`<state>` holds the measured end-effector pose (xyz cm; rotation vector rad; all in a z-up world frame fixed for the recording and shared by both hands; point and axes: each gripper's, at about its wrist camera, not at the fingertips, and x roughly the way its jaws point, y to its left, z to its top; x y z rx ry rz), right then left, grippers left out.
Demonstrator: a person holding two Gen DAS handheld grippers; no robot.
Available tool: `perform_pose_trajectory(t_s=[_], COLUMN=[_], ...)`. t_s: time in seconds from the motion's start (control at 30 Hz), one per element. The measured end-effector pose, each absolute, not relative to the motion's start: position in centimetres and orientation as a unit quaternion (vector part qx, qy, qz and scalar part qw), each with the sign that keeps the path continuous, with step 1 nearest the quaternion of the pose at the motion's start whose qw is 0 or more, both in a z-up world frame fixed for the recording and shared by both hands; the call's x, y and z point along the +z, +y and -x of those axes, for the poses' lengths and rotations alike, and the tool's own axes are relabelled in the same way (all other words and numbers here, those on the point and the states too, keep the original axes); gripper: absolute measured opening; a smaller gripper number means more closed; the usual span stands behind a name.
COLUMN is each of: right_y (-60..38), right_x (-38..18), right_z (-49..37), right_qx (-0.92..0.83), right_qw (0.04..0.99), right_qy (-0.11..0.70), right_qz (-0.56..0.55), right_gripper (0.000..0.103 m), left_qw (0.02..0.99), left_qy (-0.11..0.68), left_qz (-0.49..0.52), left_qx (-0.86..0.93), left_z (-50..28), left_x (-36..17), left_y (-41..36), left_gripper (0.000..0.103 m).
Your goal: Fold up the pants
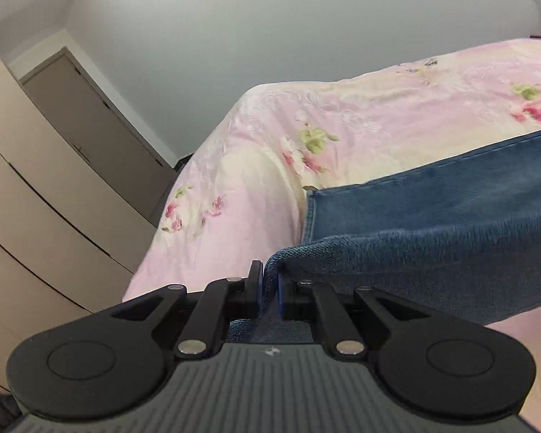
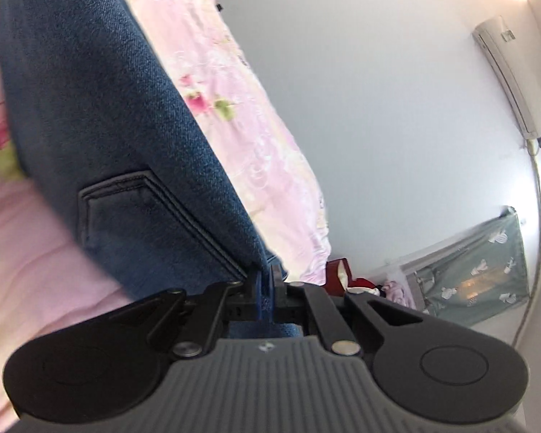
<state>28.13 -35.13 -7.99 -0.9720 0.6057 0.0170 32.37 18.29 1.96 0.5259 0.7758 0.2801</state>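
your left gripper (image 1: 269,285) is clamped on a fold of the blue jeans (image 1: 432,223), raised above the pink floral bedspread (image 1: 256,158). your right gripper (image 2: 267,288) pinches the jeans' edge beside a back pocket (image 2: 126,213); the leg lies across the bedspread.

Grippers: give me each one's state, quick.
Left gripper: shut on the jeans, pinching a folded edge.
Right gripper: shut on the jeans, near the back pocket.
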Motion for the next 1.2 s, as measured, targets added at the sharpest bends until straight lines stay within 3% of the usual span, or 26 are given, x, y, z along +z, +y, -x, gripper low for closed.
perform_pose_trajectory(t_s=[0.27,0.47,0.73,0.97,1.2], right_y=[-34.0,-33.8,-33.8,-33.5,-32.9], right_x=[-10.9,-15.5,-20.8,-17.3,-17.0], right_z=[-38.3,-45.6,-49.9,-48.5,-52.2], right_qx=[-0.025,-0.018,0.008,-0.023,-0.045], right_qw=[0.837,0.818,0.790,0.813,0.804], right_qy=[0.307,0.369,0.431,0.372,0.380], right_qz=[0.453,0.440,0.435,0.448,0.454], right_gripper=[0.000,0.000,0.000,0.000,0.000], left_qw=[0.846,0.824,0.796,0.823,0.814], left_qy=[0.406,0.438,0.461,0.418,0.429], left_qz=[-0.307,-0.323,-0.362,-0.353,-0.351], left_qx=[0.159,0.157,0.151,0.152,0.176], left_z=[-43.7,-51.9,-56.2,-55.5,-57.9], left_x=[-4.5,-10.4,-18.2,-15.1,-14.7], left_y=[16.7,15.4,14.5,15.0,14.9], left_gripper=[0.008,0.009,0.008,0.008,0.007])
